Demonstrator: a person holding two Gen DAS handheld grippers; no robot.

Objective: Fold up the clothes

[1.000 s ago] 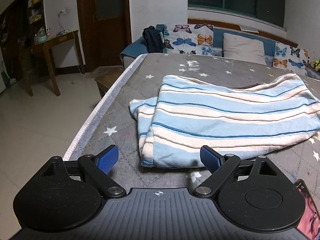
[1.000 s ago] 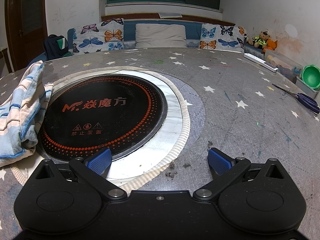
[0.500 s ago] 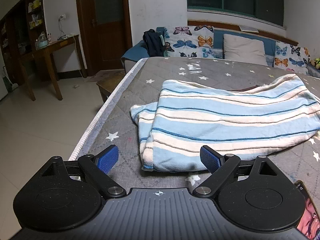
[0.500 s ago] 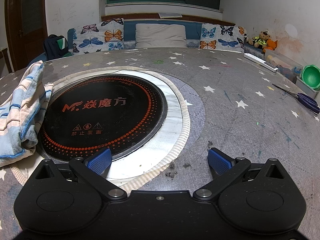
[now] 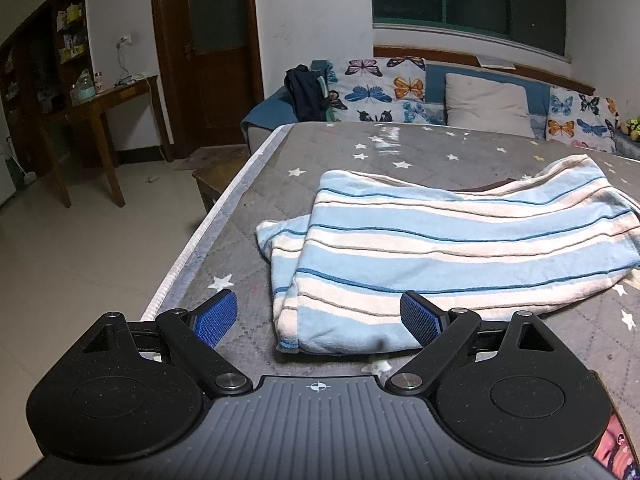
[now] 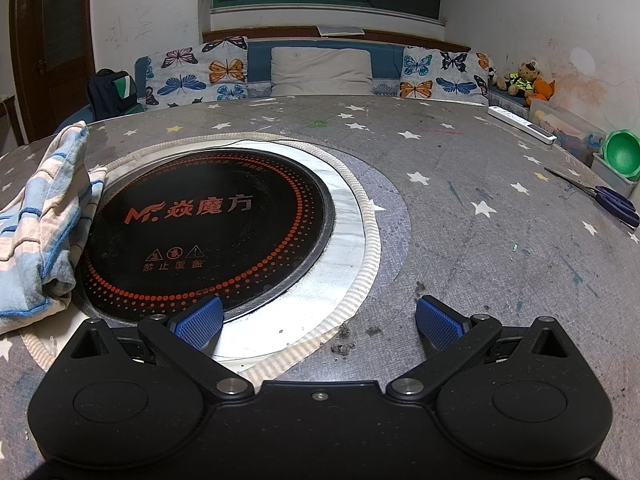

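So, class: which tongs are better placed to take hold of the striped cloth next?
Left. The left tongs are open right at the striped cloth; the right tongs face the black cooktop.

One striped garment (image 5: 452,248), one scissors (image 6: 612,200), three butterfly cushions (image 6: 200,76)

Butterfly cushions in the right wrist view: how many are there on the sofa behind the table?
2. One butterfly cushion lies left of the plain grey pillow; the other butterfly cushion lies right of it. The table edge hides their lower parts, so more could be hidden.
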